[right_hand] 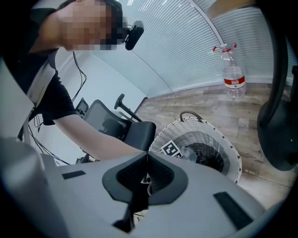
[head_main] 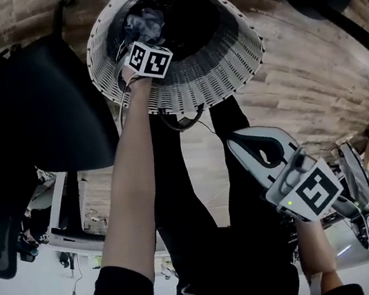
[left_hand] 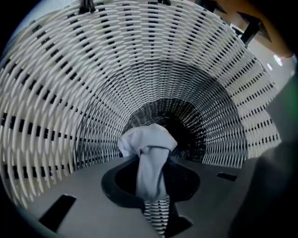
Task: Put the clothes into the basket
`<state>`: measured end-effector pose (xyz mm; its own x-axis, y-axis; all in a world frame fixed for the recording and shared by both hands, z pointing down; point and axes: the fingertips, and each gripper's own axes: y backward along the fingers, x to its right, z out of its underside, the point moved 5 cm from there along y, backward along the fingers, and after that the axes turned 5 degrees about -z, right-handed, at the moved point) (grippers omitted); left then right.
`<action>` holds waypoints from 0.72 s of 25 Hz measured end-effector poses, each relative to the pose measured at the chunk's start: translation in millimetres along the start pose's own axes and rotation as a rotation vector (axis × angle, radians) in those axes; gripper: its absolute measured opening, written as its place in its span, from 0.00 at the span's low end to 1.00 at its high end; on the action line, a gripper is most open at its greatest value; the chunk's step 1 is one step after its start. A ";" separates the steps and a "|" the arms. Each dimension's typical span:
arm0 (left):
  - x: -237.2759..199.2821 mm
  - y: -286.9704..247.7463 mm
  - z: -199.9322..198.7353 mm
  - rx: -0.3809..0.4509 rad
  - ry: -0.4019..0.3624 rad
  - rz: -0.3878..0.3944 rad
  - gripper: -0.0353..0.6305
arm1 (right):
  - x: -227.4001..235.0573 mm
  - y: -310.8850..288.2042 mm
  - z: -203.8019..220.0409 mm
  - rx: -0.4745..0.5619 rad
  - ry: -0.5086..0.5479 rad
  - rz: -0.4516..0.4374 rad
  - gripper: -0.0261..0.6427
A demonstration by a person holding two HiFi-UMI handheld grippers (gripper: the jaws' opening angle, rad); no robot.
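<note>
A white wicker basket (head_main: 227, 66) with a dark woven bottom stands on a wooden floor (head_main: 313, 80), just beside a black office chair (head_main: 60, 115). The person's left arm reaches straight down into the basket's mouth. There the left tongs (left_hand: 154, 204) are clamped on a pale grey cloth (left_hand: 149, 148), which bunches into a rounded knot above the pads. The cloth hangs inside the basket, below its rim and close to the wall on the chair's side; whether it touches the bottom cannot be told. The right tongs (right_hand: 147, 172) are held outside the basket, well apart from it and angled down towards it, with the jaws together and nothing between them. A clear water bottle (right_hand: 233, 74) with a red label stands on the floor beyond the basket.
</note>
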<state>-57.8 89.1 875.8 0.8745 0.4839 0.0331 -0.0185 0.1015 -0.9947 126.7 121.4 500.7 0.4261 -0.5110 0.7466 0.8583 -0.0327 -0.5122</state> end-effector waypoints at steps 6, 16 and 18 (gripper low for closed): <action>-2.4 -28.8 4.7 -0.014 -0.008 0.003 0.20 | 4.9 -11.4 11.9 0.039 -0.022 -0.003 0.06; 1.7 -70.3 10.1 -0.088 -0.027 -0.001 0.21 | 9.5 -10.6 41.5 0.029 -0.079 0.059 0.06; 7.2 -73.9 9.0 -0.110 -0.085 -0.011 0.22 | 9.8 -9.5 48.1 0.025 -0.078 0.063 0.06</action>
<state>-54.5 93.0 950.4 0.8302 0.5554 0.0474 0.0482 0.0132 -0.9987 136.5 158.0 533.3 0.4992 -0.4429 0.7447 0.8357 0.0193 -0.5488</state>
